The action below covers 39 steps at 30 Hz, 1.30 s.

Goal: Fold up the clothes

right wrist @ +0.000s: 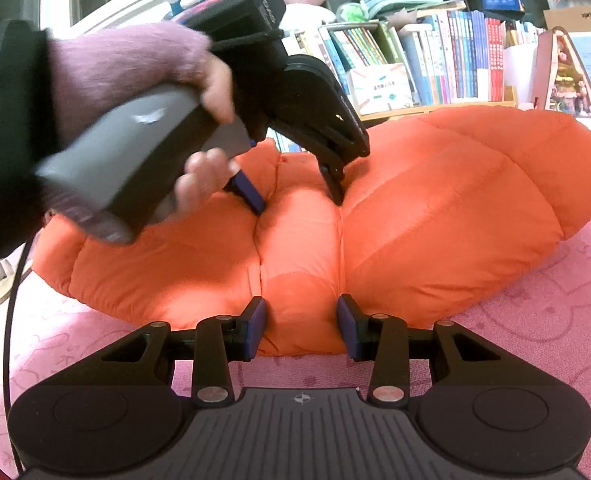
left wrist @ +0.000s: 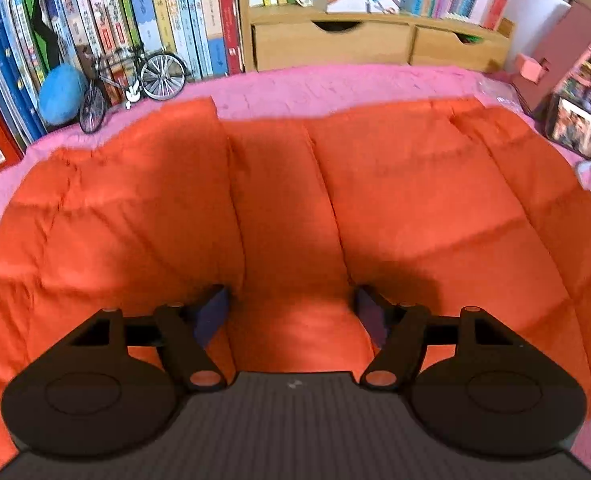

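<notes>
- The orange puffer jacket lies on the pink surface.
- The left gripper is spread, straddling a padded ridge.
- The right gripper is spread around the jacket's near edge.

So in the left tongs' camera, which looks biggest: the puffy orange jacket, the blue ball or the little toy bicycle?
Largest to smallest, as they look there:
1. Puffy orange quilted jacket
2. Miniature black toy bicycle
3. Round blue ball
The bicycle and ball look close; fisheye edge distortion makes that order unsure.
</notes>
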### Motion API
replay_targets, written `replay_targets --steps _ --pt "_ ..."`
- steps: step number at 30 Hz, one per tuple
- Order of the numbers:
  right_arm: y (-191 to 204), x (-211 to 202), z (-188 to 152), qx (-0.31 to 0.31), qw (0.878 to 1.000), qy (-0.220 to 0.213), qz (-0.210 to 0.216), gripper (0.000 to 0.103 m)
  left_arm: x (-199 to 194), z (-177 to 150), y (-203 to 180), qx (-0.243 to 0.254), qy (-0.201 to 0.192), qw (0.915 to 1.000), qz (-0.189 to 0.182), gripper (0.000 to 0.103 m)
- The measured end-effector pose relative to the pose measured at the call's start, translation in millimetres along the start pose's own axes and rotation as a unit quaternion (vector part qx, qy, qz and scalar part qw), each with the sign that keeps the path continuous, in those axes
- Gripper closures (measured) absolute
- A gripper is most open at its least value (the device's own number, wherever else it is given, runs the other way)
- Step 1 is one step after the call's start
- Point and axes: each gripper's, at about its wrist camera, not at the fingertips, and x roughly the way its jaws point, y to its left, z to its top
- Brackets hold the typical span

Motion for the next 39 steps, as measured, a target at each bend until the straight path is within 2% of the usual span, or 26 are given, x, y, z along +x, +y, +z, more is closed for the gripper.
replay_targets --steps 8,10,11,14,20,23,29,39 --pt "-1 -1 2 0.001 1.000 0.000 0.004 0.062 42 43 7 -0.019 -0.009 0.9996 0.020 0.036" --pt "-3 -1 2 0.003 1.000 0.000 0.005 0.062 48 52 11 -0.046 0.000 0.9987 0.021 0.037" --pt "-4 -1 2 0.004 1.000 -0.001 0.006 0.062 46 53 12 -0.056 0.003 0.9983 0.018 0.041" --pt "-12 -6 3 0.040 0.999 -0.005 0.016 0.063 27 47 11 -0.051 0.003 0.9987 -0.003 0.056" --pt "-16 -5 18 0.047 0.999 -0.007 0.013 0.061 -39 -3 16 -0.057 0.004 0.9930 -0.103 0.057" --pt "-11 -1 14 0.034 0.999 -0.001 0.004 0.060 -57 -29 9 -0.042 0.015 0.9920 -0.118 0.057" --pt "-4 1 10 0.022 1.000 0.006 -0.004 0.060 -67 -67 -5 -0.002 0.038 0.9935 -0.108 0.057" --pt "0 3 7 0.008 1.000 0.014 -0.010 0.060 -52 -70 -15 0.023 0.050 0.9962 -0.067 0.056"
